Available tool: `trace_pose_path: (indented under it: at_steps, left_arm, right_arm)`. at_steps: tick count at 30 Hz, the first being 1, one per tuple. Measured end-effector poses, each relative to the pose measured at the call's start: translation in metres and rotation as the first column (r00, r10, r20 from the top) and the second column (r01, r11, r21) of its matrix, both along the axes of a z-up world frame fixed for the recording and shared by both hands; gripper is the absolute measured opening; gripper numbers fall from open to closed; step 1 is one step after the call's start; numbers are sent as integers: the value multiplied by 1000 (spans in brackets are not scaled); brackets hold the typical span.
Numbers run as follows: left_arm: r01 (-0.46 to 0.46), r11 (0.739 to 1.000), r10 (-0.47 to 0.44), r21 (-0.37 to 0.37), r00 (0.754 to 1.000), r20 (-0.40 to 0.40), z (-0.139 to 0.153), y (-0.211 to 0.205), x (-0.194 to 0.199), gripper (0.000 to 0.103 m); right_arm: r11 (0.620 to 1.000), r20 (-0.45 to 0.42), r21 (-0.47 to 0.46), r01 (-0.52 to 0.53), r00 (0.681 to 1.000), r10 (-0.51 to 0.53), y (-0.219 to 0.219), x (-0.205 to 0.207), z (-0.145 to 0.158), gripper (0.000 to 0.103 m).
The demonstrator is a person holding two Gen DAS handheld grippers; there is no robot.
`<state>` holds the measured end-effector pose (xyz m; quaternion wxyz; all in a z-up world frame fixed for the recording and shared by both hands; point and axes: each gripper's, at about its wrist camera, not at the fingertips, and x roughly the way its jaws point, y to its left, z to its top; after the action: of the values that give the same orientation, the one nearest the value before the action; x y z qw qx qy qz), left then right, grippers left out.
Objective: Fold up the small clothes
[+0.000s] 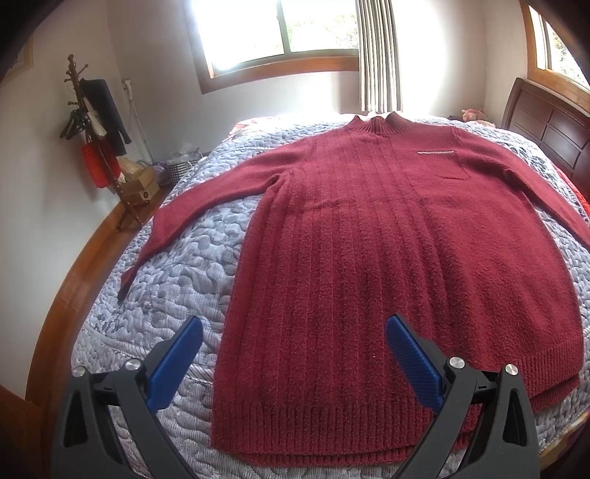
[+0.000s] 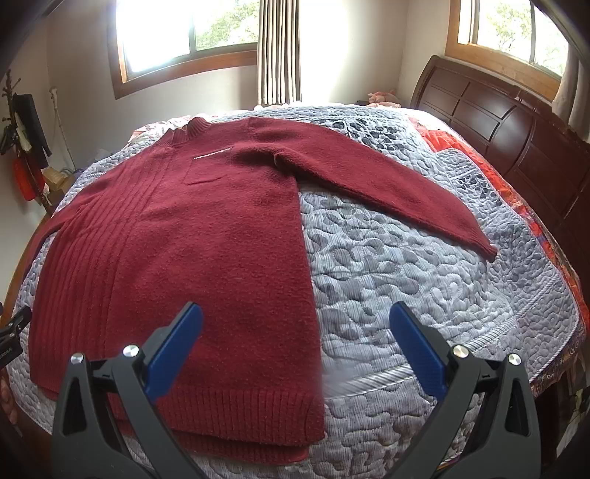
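1. Holding both claws wide apart, we are gripping nothing: the left claw [image 1: 295,342] is hanging over the sweater's lower left corner, one blue pad [image 1: 177,363] above the quilt and the other above the knit.
2. We are keeping the right claw [image 2: 295,331] just as wide and just as empty, over the sweater's lower right corner, one pad [image 2: 175,350] above the knit and the other above bare quilt.
3. We are looking at the red sweater [image 1: 368,239] lying flat, front up, on the grey quilt [image 1: 191,235], its ribbed hem [image 1: 295,427] nearest us and close to the bed's near edge.
4. We are seeing both sleeves spread outward: the left sleeve [image 1: 191,206] is slanting down toward the bed's left side, and the right sleeve [image 2: 387,184] is slanting toward the headboard side.
5. We are noticing a small chest pocket [image 2: 206,165] with a pale strip along its top, and beyond it the ribbed collar [image 1: 379,123] at the far end of the bed.
6. We are also seeing a dark wooden headboard [image 2: 497,121] on the right and, in the left view, a coat rack [image 1: 92,121] against the left wall.
7. We are facing bright windows [image 1: 273,29] with a striped curtain [image 1: 379,55] on the far wall.
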<state>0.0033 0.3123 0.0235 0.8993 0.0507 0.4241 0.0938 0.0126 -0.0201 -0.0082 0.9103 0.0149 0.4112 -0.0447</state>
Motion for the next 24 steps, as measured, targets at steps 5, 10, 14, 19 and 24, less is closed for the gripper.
trace_pose_path:
  at_steps: [5, 10, 14, 19, 24]
  left_arm:
    - [0, 1000, 0, 5, 1000, 23, 2, -1, 0, 99]
    - [1, 1000, -1, 13, 999, 39, 3, -2, 1, 99]
    - [1, 1000, -1, 11, 999, 49, 2, -1, 1, 99]
    - [-1, 1000, 1, 19, 1000, -16, -3, -2, 6, 99]
    - [-7, 1000, 8, 13, 999, -53, -10, -4, 23, 99]
  right_arm:
    - [1000, -2, 0, 0, 1000, 0, -1, 1, 0, 100]
    - [1000, -2, -1, 0, 1000, 0, -2, 2, 0, 100]
    - [1000, -4, -1, 0, 1000, 0, -3, 2, -1, 100]
    - [1000, -13, -3, 1, 1000, -1, -6, 7, -3, 100]
    - [999, -62, 50, 0, 998, 3, -24, 31, -12, 100]
